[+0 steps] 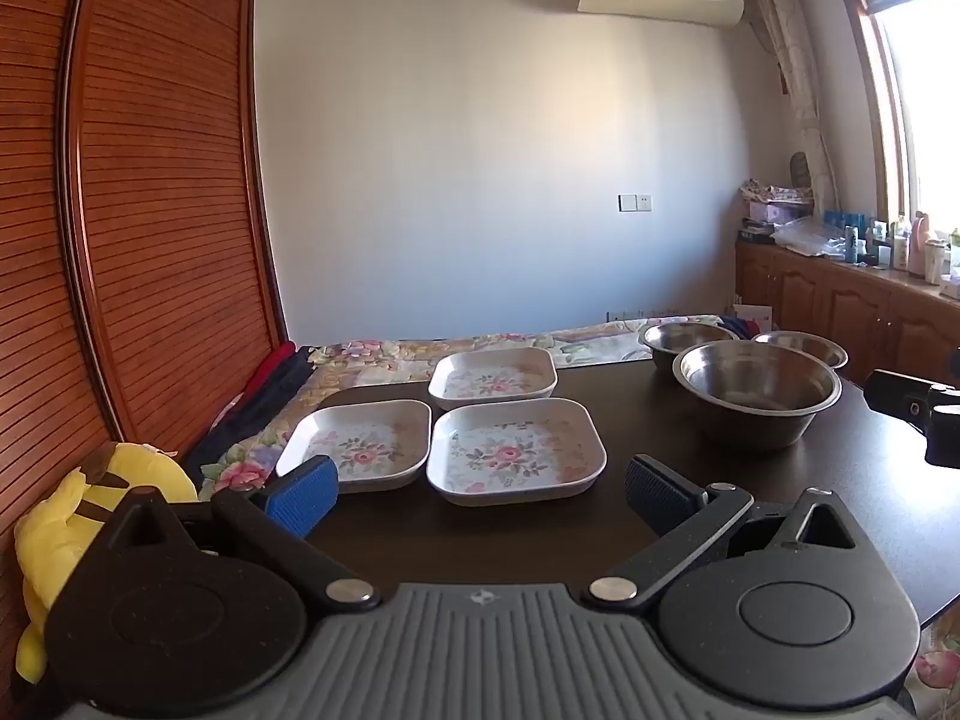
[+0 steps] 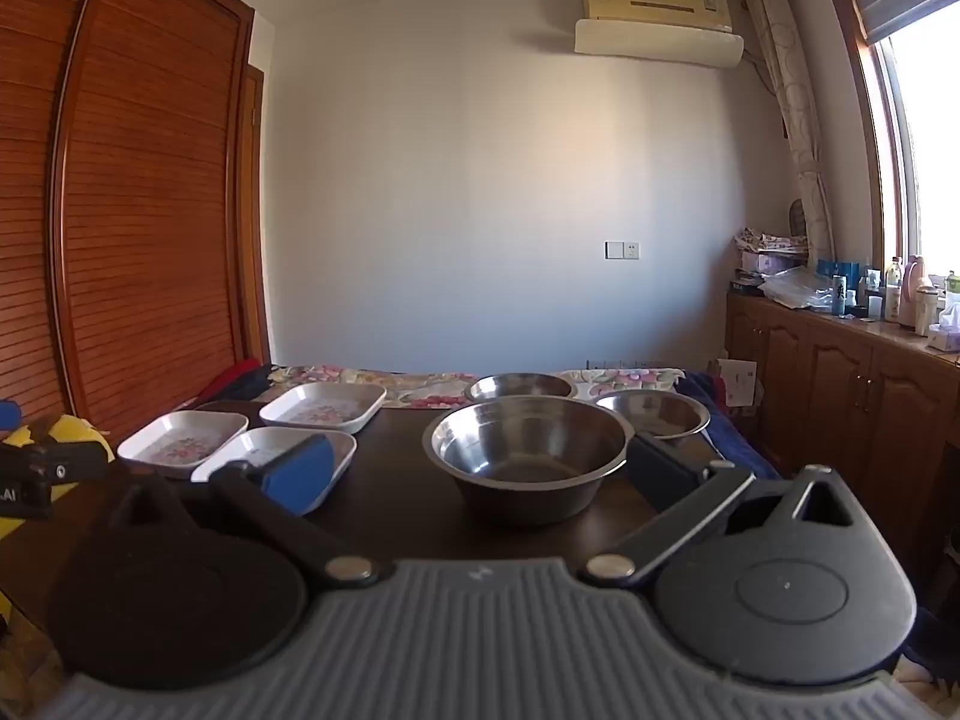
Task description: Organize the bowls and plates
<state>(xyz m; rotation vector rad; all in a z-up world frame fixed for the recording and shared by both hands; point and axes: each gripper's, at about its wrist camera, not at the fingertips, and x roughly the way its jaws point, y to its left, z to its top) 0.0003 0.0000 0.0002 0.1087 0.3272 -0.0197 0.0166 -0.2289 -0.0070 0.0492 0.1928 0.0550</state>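
1. The left tool point(image 1: 477, 489) and the right tool point(image 2: 480, 471) both hover with jaws apart, holding nothing.
2. Nothing is stacked yet. Three flowered plates point(image 1: 515, 450) sit toward the worktop's point(image 1: 750, 492) left edge, three steel bowls point(image 2: 528, 450) toward its right.
3. Next, I judge, comes gripping a rim.
4. Behind lie a bed point(image 1: 384, 354), wardrobe point(image 1: 150, 210) and window point(image 2: 936, 138).

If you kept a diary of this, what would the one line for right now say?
stage: start | left tool: open, facing floral plates | right tool: open, facing steel bowls | nothing held | nothing stacked
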